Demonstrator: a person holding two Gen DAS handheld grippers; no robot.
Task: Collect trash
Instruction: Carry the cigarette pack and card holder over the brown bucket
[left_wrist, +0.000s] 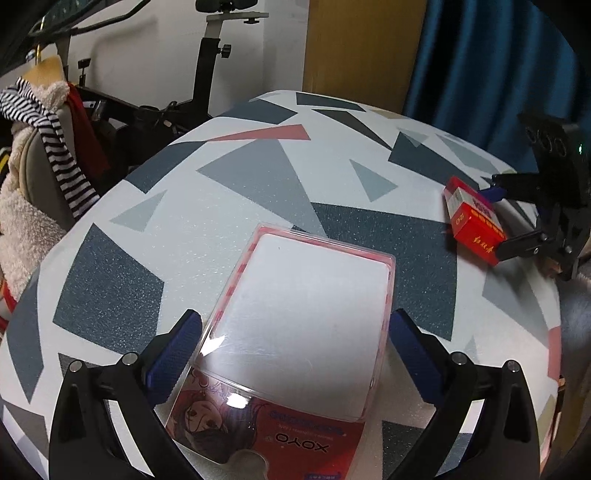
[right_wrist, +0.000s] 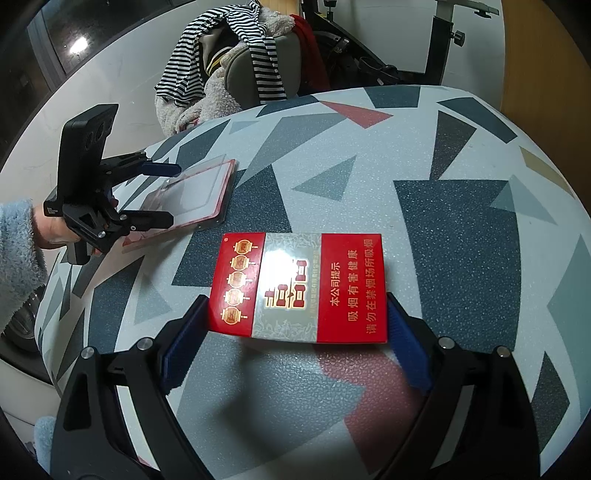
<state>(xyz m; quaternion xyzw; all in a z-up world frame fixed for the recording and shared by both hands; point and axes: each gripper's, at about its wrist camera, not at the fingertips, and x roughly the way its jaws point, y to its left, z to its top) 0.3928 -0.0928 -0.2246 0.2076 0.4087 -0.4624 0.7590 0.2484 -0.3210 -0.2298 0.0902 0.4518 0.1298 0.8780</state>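
My left gripper (left_wrist: 295, 339) fingers clamp the slick blister pack (left_wrist: 295, 332); right gripper (right_wrist: 295, 325) fingers clamp the cigarette pack (right_wrist: 299, 288), lower centre. Either could slip out.

Each camera is sitting low on its gripper, looking forward along the fingers, very close above the patterned surface (left_wrist: 258, 177). They are looking across toward each other, both sharing the surface and the clothes-covered chair (right_wrist: 236, 66).

— What carried it all?
— A table (left_wrist: 258, 177) covered in grey, blue and red triangles.
— And on it?
— A clear blister pack (left_wrist: 303, 332); whether the red cigarette box (right_wrist: 299, 288) touched it was unclear.
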